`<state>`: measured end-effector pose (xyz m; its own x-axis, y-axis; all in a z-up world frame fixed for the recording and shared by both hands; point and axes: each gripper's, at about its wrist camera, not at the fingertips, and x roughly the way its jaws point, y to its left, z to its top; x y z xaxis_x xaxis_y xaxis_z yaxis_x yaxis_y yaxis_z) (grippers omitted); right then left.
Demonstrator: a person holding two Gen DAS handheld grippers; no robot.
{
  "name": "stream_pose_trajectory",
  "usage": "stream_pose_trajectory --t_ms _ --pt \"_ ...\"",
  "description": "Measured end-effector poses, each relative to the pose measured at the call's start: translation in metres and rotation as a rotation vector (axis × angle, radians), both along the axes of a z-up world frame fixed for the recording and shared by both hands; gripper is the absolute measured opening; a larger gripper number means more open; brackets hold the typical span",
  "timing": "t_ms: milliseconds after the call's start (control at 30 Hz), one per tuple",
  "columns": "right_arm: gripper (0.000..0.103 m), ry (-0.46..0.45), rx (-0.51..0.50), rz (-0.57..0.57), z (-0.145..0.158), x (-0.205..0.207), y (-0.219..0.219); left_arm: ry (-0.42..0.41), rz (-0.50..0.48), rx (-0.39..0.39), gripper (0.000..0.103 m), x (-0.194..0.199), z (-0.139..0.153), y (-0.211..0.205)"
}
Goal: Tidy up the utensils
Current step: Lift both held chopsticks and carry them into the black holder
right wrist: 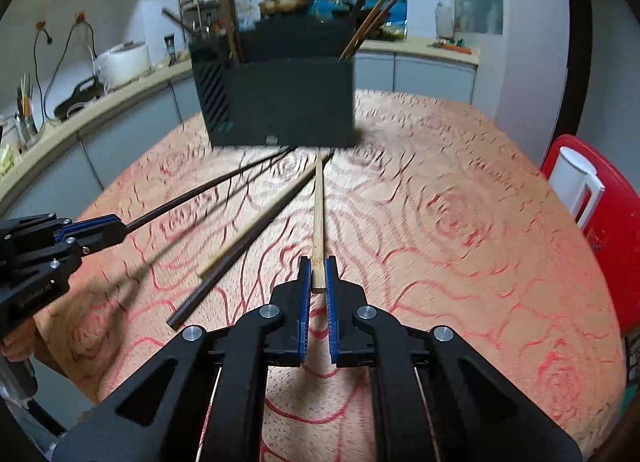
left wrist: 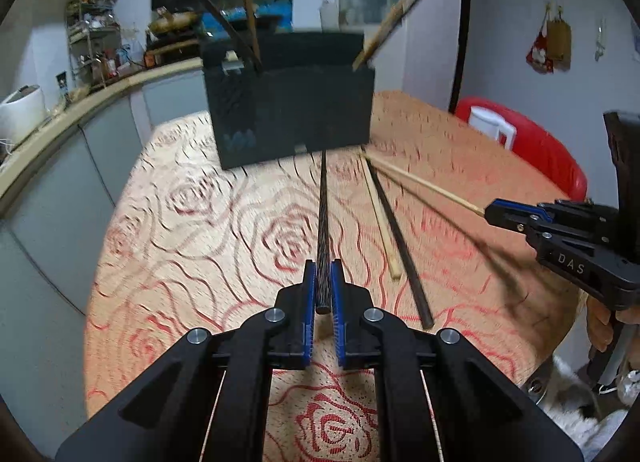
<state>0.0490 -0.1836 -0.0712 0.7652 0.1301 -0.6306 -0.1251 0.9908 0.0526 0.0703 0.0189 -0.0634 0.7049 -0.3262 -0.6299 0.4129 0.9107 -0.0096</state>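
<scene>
My left gripper (left wrist: 323, 282) is shut on a dark chopstick (left wrist: 323, 222) that points toward the black utensil holder (left wrist: 292, 114). My right gripper (right wrist: 318, 274) is shut on a light bamboo chopstick (right wrist: 318, 214), also pointing at the holder (right wrist: 280, 102). Both sticks are held above the table. A dark chopstick (left wrist: 396, 238) and a light one (left wrist: 380, 218) lie side by side on the rose-patterned tablecloth (left wrist: 200, 222) between the grippers; they also show in the right wrist view as the dark chopstick (right wrist: 224, 274) and the light one (right wrist: 256, 226). Several chopsticks stand in the holder.
A red chair (right wrist: 608, 222) with a white jug (right wrist: 576, 190) stands at the table's right. A counter (left wrist: 80, 102) with a rice cooker (left wrist: 20, 110) and clutter runs behind and left. The other gripper shows at each view's side: right (left wrist: 560, 230), left (right wrist: 48, 238).
</scene>
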Motion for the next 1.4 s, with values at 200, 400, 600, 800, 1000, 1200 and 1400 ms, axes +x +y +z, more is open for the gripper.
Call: stream_pose_trajectory --t_ms 200,400,600,800,1000,1200,1400 --pt "0.008 -0.083 0.051 -0.004 0.034 -0.009 -0.017 -0.083 0.034 -0.031 0.007 -0.011 0.037 0.006" --pt "0.008 -0.159 0.101 0.005 0.066 -0.014 -0.029 -0.157 0.063 -0.05 0.007 -0.015 0.073 0.008" --pt "0.008 -0.199 0.144 0.015 0.086 -0.011 -0.04 -0.226 0.123 -0.07 0.007 -0.018 0.103 0.007" --pt "0.008 -0.218 0.188 0.037 0.102 -0.006 -0.048 -0.258 0.133 -0.063 0.007 -0.011 0.125 0.001" --pt "0.008 -0.242 0.175 0.056 0.119 0.001 -0.048 -0.26 0.131 -0.075 0.007 0.001 0.141 -0.003" --pt "0.008 -0.226 0.187 0.078 0.136 0.018 -0.051 -0.235 0.128 -0.078 0.007 0.017 0.153 -0.003" --pt "0.008 -0.246 0.187 0.089 0.166 0.042 -0.055 -0.24 0.114 -0.08 0.007 0.042 0.187 -0.005"
